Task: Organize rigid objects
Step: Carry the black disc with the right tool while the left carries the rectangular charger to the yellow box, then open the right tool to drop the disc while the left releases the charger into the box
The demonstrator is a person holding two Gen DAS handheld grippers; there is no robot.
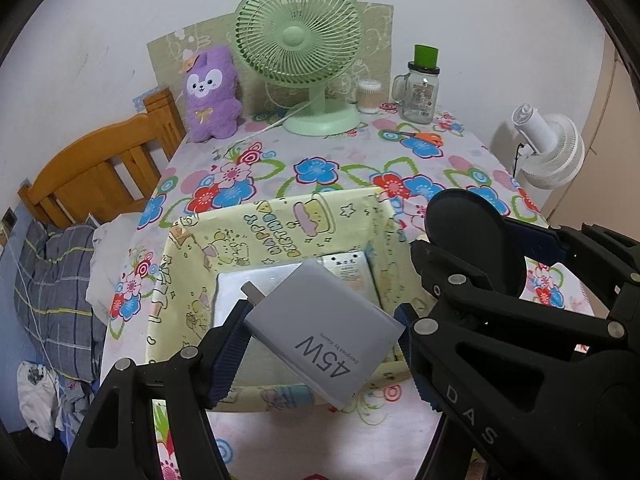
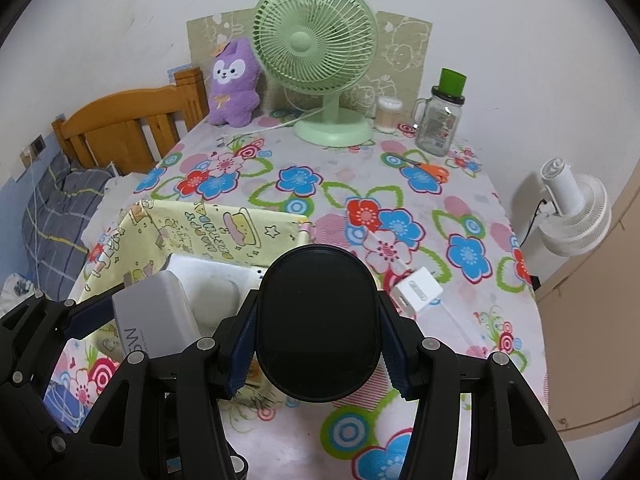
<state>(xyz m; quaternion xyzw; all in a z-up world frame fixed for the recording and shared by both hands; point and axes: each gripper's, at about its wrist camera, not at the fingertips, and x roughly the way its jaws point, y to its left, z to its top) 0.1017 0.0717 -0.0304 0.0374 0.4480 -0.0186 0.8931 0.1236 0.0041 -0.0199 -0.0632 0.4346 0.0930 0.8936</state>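
My left gripper [image 1: 320,334] is shut on a grey 45W charger [image 1: 324,332] and holds it above the yellow cartoon-print fabric box [image 1: 256,224]. The charger also shows in the right wrist view [image 2: 154,316]. Inside the box lie a white flat device [image 1: 256,280] and a white pack [image 1: 348,270]. My right gripper [image 2: 318,338] is shut on a black oval object [image 2: 318,324], just right of the box [image 2: 168,224]. The black object also shows in the left wrist view [image 1: 468,232]. A small white plug adapter [image 2: 418,290] lies on the floral tablecloth [image 2: 440,340], right of my right gripper.
At the table's back stand a green fan [image 2: 316,52], a purple plush toy [image 2: 234,80], a cotton swab tub [image 2: 388,114] and a glass jar with a green lid [image 2: 442,120]. Orange scissors [image 2: 434,170] lie near the jar. A wooden bed frame [image 2: 128,124] is left, a white fan [image 2: 576,208] right.
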